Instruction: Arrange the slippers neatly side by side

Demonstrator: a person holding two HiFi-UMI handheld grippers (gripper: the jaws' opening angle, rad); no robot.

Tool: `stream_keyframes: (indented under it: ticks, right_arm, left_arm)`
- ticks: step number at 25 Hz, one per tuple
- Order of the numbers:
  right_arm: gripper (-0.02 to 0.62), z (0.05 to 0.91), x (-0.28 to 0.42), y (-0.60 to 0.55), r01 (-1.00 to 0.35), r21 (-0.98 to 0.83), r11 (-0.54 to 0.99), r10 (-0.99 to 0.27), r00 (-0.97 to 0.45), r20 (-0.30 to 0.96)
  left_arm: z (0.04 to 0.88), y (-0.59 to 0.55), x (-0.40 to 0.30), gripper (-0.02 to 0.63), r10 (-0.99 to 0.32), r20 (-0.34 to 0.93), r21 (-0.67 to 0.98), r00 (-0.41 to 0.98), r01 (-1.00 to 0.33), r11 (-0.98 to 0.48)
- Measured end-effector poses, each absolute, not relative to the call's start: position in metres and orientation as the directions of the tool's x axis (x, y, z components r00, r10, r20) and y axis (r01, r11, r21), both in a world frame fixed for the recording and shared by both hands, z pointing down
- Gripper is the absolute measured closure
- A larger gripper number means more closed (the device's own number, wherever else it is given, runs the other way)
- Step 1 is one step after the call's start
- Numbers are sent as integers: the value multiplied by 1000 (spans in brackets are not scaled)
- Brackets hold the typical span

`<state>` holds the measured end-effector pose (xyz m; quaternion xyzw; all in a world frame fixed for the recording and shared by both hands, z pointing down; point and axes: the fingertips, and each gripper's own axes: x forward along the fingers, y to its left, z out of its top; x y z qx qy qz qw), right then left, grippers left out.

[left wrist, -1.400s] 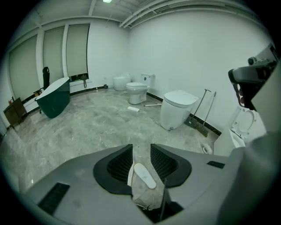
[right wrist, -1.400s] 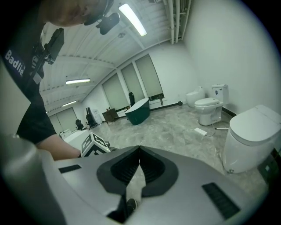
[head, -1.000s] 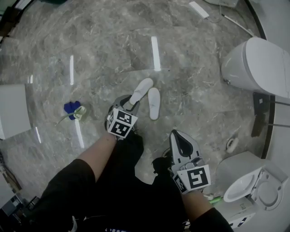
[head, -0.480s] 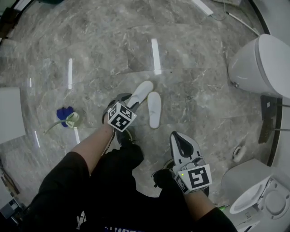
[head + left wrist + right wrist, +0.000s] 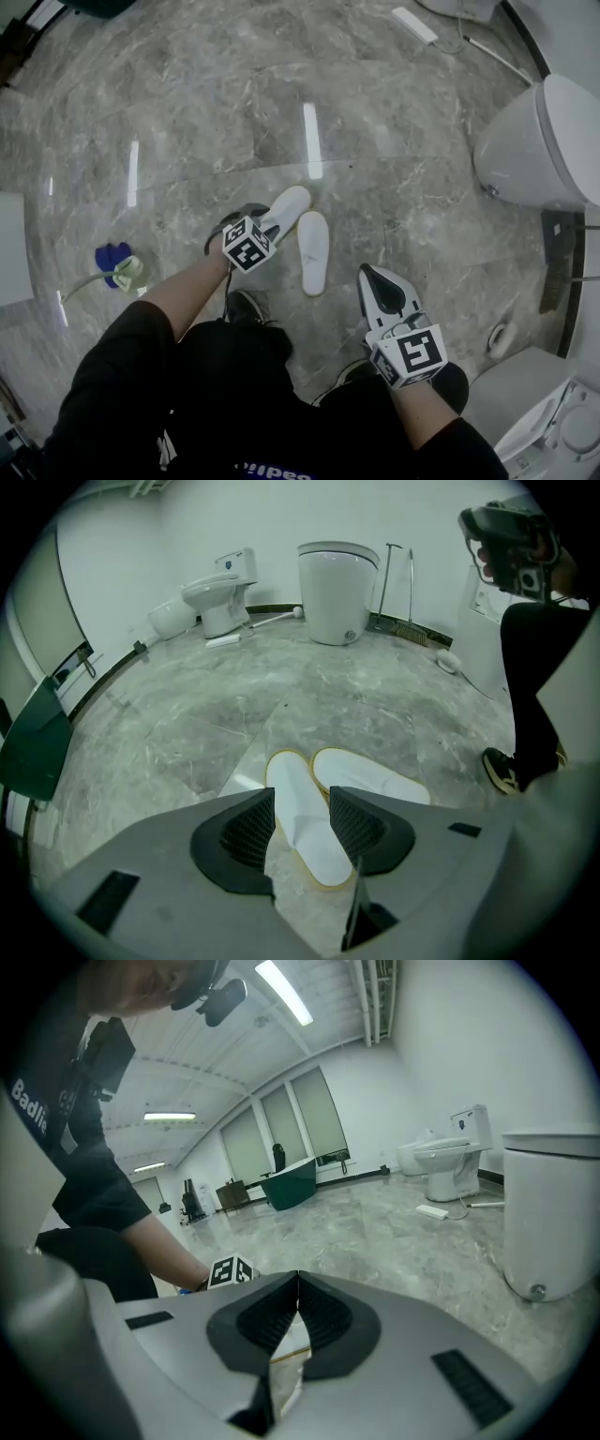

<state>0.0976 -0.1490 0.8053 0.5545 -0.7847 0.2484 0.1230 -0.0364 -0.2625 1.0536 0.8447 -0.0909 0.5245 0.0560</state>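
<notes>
Marble floor (image 5: pixel 394 141) bears two white slippers (image 5: pixel 312 251), well apart from the toilet (image 5: pixel 548 141). Left gripper (image 5: pixel 302 810), jaws just opened, frames the slipper farther from the toilet (image 5: pixel 289 204) without pinching it. Right gripper (image 5: pixel 298 1283), nearer the toilet, is closed and empty.

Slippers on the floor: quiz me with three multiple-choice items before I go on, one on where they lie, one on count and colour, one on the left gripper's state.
1. Where do the slippers lie?
A. on the grey marble floor
B. on a table
C. on a shelf

2. How many are there, and what colour?
A. one, blue
B. two, white
C. three, white

3. The left gripper is:
A. shut on a slipper
B. shut and empty
C. open above a slipper

Answers:
1 A, both lie flat on the floor in the head view.
2 B, the head view and the left gripper view each show two white ones next to each other.
3 C, its jaws have just been opening and stand apart, with a slipper showing between them but not pressed.
</notes>
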Motion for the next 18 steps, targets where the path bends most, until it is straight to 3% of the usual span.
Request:
stream_keyframes:
  ticks: [16,17,18]
  right_arm:
    - [597,847,82,-213,-944,-169,282,-833,-329,446]
    - [597,848,84,-211,-945,-171,278,-834,-325,445]
    - [597,848,85,-208,-946,-172,274,-836,-322,444]
  left_arm:
    - [1170,-274,-41,453,28,948,84,318,-165,-983]
    - [1173,-275,-43,467,28,951,86,308,-176,-981]
    - [1173,-277,-44,559,24,952,85,304,-188,-978]
